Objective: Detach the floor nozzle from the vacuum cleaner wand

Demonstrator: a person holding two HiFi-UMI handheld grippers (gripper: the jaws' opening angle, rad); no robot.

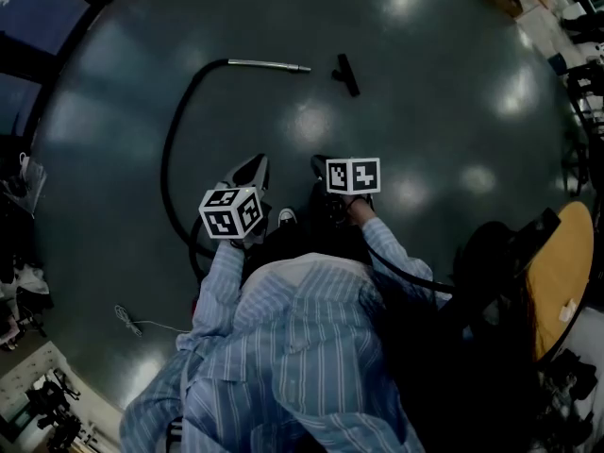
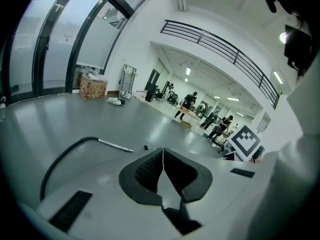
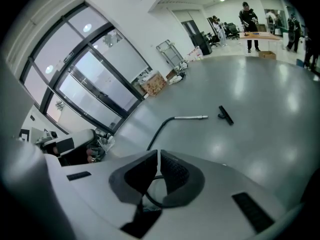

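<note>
Head view showed the floor nozzle (image 1: pixel 346 74) lying on the grey floor (image 1: pixel 434 92), just past the open tip of the metal wand (image 1: pixel 269 65) and apart from it, so the separation looked done. The black hose (image 1: pixel 170 159) curved from the wand back towards the person. The left gripper (image 2: pixel 163 156) and right gripper (image 3: pixel 158 158) were each closed tight on nothing, well away from both parts. In the dim picture the hose seemed to loop near a shoe (image 1: pixel 287 218); a careless step could snag it and drag the wand.
</note>
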